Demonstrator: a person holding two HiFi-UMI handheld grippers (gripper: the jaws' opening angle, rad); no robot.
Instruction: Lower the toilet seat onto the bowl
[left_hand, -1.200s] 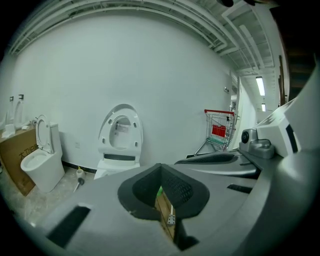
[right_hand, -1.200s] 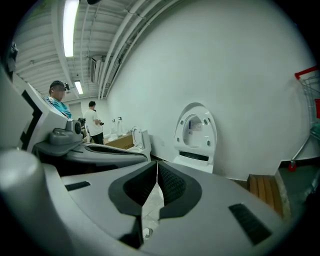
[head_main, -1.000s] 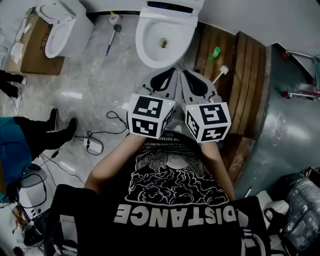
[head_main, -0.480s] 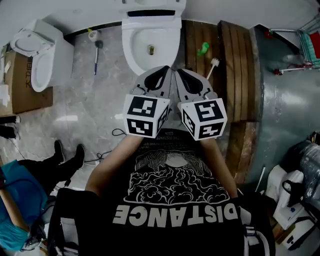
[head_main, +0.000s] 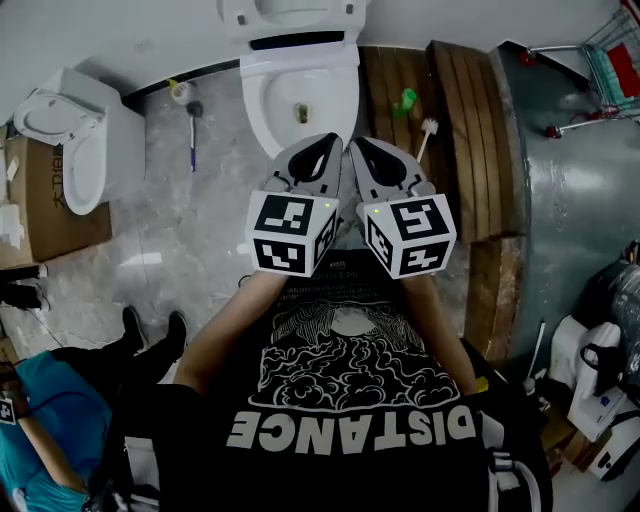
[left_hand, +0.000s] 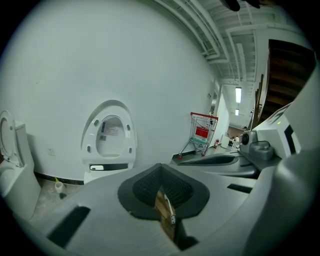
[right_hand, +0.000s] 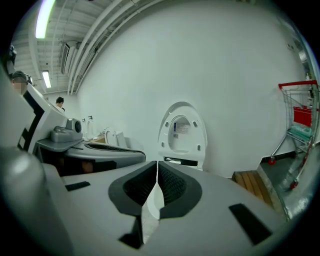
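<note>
The white toilet bowl (head_main: 298, 100) stands at the top centre of the head view. Its seat (head_main: 290, 14) is upright against the wall and also shows, raised, in the left gripper view (left_hand: 109, 136) and the right gripper view (right_hand: 181, 134). My left gripper (head_main: 322, 148) and right gripper (head_main: 362, 148) are held side by side just short of the bowl's front rim, both pointing at it. Each is shut with nothing between its jaws, as seen along the left gripper (left_hand: 161, 171) and the right gripper (right_hand: 156, 169). Neither touches the toilet.
A second toilet (head_main: 70, 130) stands on a cardboard box at the left, and a toilet brush (head_main: 192, 125) lies on the floor beside the bowl. A wooden platform (head_main: 470, 130) with a green object (head_main: 405, 100) and a white brush (head_main: 428, 130) lies at the right. A red cart (left_hand: 202, 131) stands further right. A person (head_main: 50, 420) is at the lower left.
Both grippers have moved together toward the toilet, still shut. The bowl now sits straight ahead of them, and the raised seat has come into the head view.
</note>
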